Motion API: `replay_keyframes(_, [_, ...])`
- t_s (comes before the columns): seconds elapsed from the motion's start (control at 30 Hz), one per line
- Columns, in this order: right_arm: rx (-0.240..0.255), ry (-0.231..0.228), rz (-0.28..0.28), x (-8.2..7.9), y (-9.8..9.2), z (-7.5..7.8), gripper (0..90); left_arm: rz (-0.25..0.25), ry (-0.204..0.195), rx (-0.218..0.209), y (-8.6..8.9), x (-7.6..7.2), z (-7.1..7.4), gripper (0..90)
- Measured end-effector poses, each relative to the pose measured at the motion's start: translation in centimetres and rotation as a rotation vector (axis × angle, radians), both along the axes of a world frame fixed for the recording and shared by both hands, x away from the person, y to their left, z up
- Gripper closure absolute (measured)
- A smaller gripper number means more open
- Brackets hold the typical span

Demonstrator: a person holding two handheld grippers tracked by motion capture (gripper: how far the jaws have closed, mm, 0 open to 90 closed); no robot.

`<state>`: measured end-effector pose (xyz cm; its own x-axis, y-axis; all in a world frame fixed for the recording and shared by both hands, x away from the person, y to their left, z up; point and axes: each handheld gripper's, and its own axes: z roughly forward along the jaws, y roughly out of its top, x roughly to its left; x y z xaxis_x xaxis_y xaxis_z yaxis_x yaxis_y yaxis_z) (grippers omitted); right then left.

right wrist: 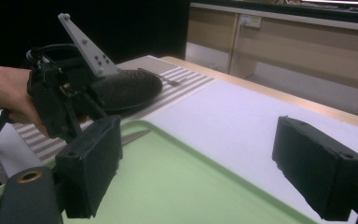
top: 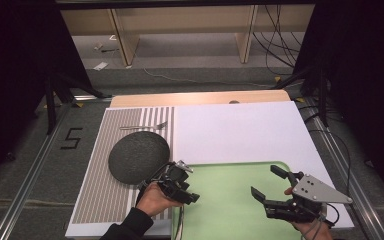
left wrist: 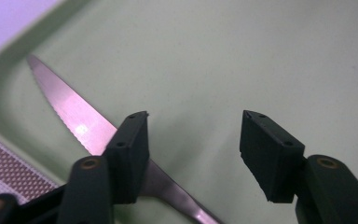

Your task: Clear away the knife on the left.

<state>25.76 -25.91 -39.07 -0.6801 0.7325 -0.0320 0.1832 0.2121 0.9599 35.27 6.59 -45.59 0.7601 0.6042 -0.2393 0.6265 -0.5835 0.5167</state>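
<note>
The knife [left wrist: 79, 126] lies flat on the green tray [top: 230, 200], near the tray's rounded left corner, its tip pointing toward that corner. The left hand-held gripper [left wrist: 193, 140] hangs just above it with its jaws spread; the blade passes under one jaw and nothing is pinched between them. Whether that jaw touches the metal is hard to tell from this close. The right hand-held gripper [top: 267, 185] hovers over the right part of the tray, well apart from the knife, jaws spread wide and empty.

The knife is shiny steel, with a narrow serrated blade that tapers to a point and thins toward the handle. The tray is smooth, matte, pale green plastic with a raised rim and rounded corners. Beside it on the table sits a round, dark, grainy plate [top: 139, 156] on a striped woven placemat [top: 105, 200], with a metal fork [top: 142, 127] beyond the plate.
</note>
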Motion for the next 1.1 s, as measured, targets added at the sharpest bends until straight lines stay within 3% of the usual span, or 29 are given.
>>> replay_keyframes(0.6, [0.004,0.0,0.0,0.0,0.0,0.0,16.8,-0.003,-0.134,-0.083,0.0,-0.9,2.1,25.4])
replay_keyframes(0.93, [0.005,0.0,0.0,0.0,-0.1,0.0,16.8,0.019,-0.227,-0.197,0.8,-1.3,2.9,19.7])
replay_keyframes(1.1, [0.005,-0.002,0.001,0.0,-0.1,0.0,16.8,0.013,-0.259,-0.227,1.2,-1.6,3.3,18.6])
